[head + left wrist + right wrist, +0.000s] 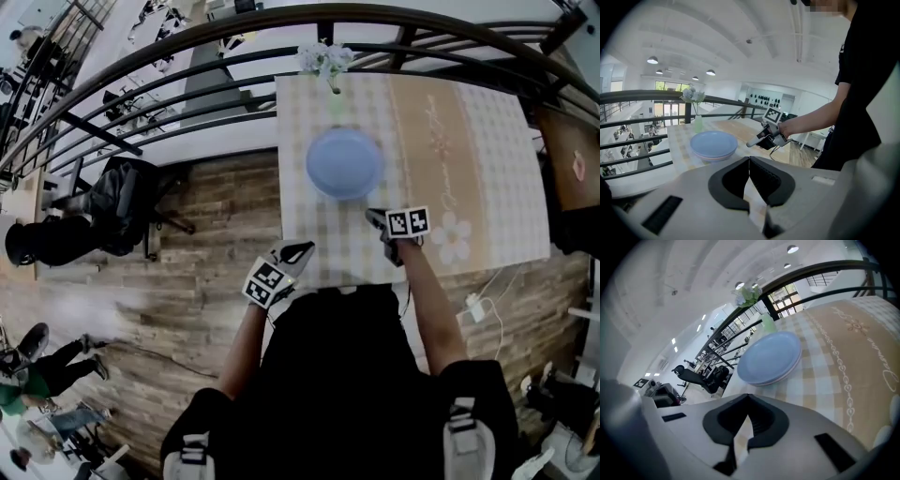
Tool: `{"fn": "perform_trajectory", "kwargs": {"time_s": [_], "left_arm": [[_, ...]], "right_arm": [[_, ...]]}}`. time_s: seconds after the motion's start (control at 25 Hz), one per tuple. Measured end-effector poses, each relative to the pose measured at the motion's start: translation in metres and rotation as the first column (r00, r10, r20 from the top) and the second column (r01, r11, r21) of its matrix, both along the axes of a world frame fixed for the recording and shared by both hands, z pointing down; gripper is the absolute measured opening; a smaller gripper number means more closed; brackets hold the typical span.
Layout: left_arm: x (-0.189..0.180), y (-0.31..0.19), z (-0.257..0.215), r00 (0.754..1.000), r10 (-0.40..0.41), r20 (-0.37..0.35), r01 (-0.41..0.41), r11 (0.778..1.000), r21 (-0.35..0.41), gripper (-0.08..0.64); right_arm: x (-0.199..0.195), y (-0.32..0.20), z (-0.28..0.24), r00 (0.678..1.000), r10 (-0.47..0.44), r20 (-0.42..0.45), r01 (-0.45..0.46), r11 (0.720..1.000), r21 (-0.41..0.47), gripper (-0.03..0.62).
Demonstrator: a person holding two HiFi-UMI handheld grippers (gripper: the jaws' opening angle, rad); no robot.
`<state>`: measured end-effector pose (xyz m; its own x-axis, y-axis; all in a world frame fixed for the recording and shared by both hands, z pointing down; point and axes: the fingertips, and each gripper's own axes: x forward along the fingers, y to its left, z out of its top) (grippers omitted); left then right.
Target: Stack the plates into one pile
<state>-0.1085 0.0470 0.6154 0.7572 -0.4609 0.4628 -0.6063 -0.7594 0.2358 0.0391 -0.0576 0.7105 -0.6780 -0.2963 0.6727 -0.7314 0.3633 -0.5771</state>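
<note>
Plates (344, 162) stacked in single pile toward far edge of tabletop (487, 187); task judged complete. Left gripper (298, 251) and right gripper (375, 218) held clear at near edge, jaws closed, nothing gripped.

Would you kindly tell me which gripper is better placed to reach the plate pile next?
Probably the right: the right gripper sits over the table short of the plate pile, while the left gripper hangs back at the table's near edge.

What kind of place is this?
Probably an indoor upper-floor balcony set up for dining: a cloth-covered table with a flower vase and stacked blue plates stands by a dark railing, with a lower floor beyond.
</note>
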Motion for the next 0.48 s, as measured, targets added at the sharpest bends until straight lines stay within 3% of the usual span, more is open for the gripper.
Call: {"fn": "perform_trajectory", "kwargs": {"time_s": [0.16,0.28,0.48], "left_arm": [[0.000,-0.001,-0.003,1.000,0.026,-0.001,-0.026,1.000,0.005,0.003],[0.004,-0.001,-0.005,0.999,0.045,-0.005,-0.045,0.999,0.010,0.003],[0.010,0.001,-0.004,0.998,0.068,-0.018,-0.068,0.998,0.006,0.003]], "right_arm": [[-0.013,0.008,-0.028,0.997,-0.069,0.047,0.058,0.980,0.191,-0.003],[-0.014,0.018,-0.042,0.993,-0.121,-0.002,0.115,0.931,0.346,-0.003],[-0.017,0.036,-0.067,0.988,-0.139,-0.063,0.152,0.862,0.484,-0.003]]}}
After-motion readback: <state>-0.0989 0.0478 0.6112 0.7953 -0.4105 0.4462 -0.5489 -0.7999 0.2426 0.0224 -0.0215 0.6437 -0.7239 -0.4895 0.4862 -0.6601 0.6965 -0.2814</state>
